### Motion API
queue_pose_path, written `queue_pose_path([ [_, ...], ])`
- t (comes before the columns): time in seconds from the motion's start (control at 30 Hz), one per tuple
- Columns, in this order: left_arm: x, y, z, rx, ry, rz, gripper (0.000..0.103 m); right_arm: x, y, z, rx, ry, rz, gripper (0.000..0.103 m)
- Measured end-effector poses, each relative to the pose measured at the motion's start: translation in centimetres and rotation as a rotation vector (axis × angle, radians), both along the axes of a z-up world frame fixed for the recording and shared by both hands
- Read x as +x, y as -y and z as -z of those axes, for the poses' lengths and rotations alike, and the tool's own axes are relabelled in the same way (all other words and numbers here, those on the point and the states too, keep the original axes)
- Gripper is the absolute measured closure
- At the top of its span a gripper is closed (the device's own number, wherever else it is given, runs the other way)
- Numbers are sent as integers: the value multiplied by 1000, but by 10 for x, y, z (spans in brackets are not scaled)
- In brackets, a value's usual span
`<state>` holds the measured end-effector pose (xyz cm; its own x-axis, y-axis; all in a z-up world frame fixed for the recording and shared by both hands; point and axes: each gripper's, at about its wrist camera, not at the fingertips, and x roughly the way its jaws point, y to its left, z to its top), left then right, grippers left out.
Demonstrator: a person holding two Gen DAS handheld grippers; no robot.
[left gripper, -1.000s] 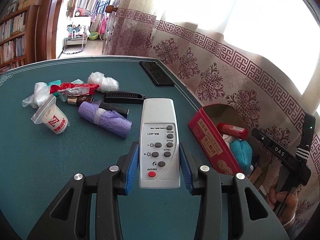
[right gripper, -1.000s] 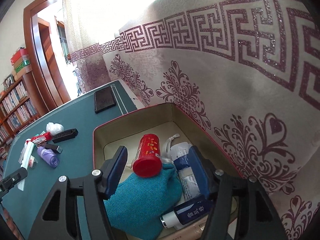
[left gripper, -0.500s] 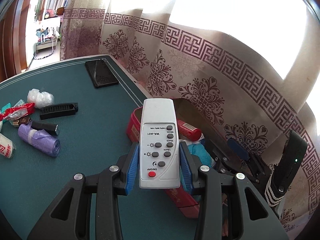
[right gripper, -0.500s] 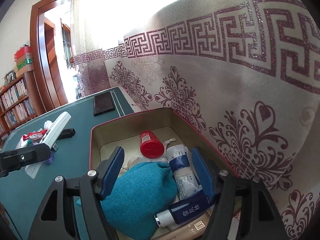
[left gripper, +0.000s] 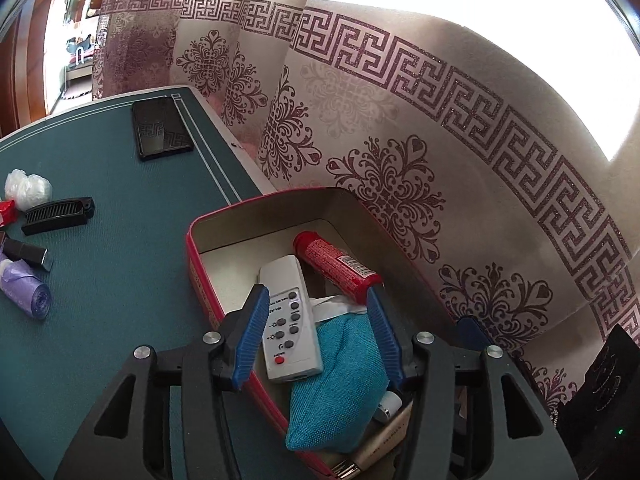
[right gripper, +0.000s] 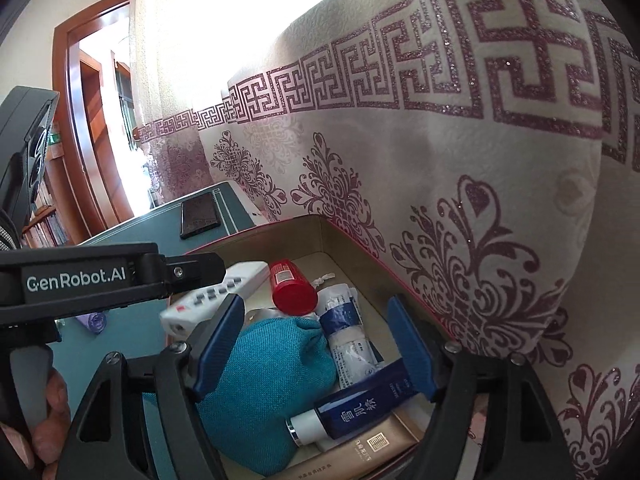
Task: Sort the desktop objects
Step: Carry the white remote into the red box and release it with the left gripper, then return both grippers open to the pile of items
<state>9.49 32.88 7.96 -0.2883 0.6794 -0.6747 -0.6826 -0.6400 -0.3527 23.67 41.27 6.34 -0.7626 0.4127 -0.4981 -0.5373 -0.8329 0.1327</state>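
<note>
Our left gripper (left gripper: 316, 338) has let go: half a second ago its jaws clamped the remote (left gripper: 291, 318), now they stand apart and it lies in the tin (left gripper: 200, 276), leaning on the blue pouch (left gripper: 340, 392). Our right gripper (right gripper: 316, 354) hangs spread and empty above the same tin. Farther off on the desk (left gripper: 120, 248), the comb (left gripper: 56, 210) and purple roll (left gripper: 26, 290) still wait.

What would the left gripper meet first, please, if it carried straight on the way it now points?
Most likely the white remote control between its open fingers, lying in the red tin; depth is uncertain.
</note>
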Motion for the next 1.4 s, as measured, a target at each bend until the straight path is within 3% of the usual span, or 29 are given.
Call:
queue_pose_path([
  [0.2, -5, 20, -10, 4, -42, -53, 48, 0, 3, 0, 1, 4, -2, 24],
  [0.7, -39, 93, -13, -27, -52, -217, 47, -12, 42, -14, 48, 20, -94, 23],
  [1.13, -99, 203, -19, -160, -137, -460, 47, -71, 103, -35, 6, 38, -418, 21],
  [1.17, -103, 212, -20, -166, -142, -480, 45, -77, 109, -37, 13, 40, -439, 21],
  [1.23, -111, 230, -20, -164, -145, -522, 32, -91, 123, -42, 39, 47, -484, 21],
  [1.4, -131, 269, -10, -127, -115, -577, 30, -138, 150, -40, 13, 99, -610, 20],
])
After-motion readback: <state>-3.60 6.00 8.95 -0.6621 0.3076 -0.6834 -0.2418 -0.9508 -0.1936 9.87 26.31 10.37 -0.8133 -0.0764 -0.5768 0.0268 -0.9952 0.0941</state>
